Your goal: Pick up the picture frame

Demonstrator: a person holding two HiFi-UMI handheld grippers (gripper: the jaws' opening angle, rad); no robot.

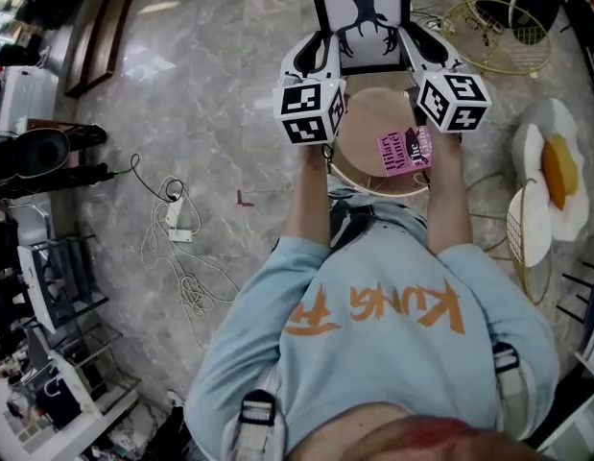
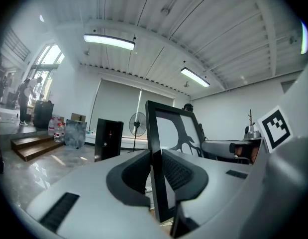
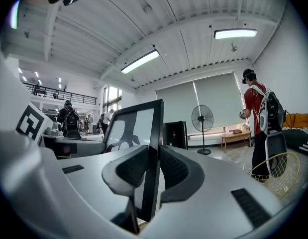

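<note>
I hold a black picture frame (image 1: 360, 22) with a white print of a dark branching shape, lifted above the round wooden table (image 1: 366, 115). My left gripper (image 1: 322, 52) is shut on the frame's left edge, and my right gripper (image 1: 414, 44) is shut on its right edge. In the left gripper view the frame (image 2: 166, 133) stands upright between the dark pads (image 2: 179, 174), pinched by my left gripper (image 2: 156, 172). The right gripper view shows the same: the frame (image 3: 139, 128) is clamped edge-on in my right gripper (image 3: 151, 172).
A pink book (image 1: 404, 150) lies on the table. A gold wire basket (image 1: 498, 32) and an egg-shaped cushion (image 1: 551, 176) sit to the right. A power strip with cable (image 1: 177, 221) lies on the marble floor at left. A person in red (image 3: 256, 118) stands by a fan (image 3: 202, 121).
</note>
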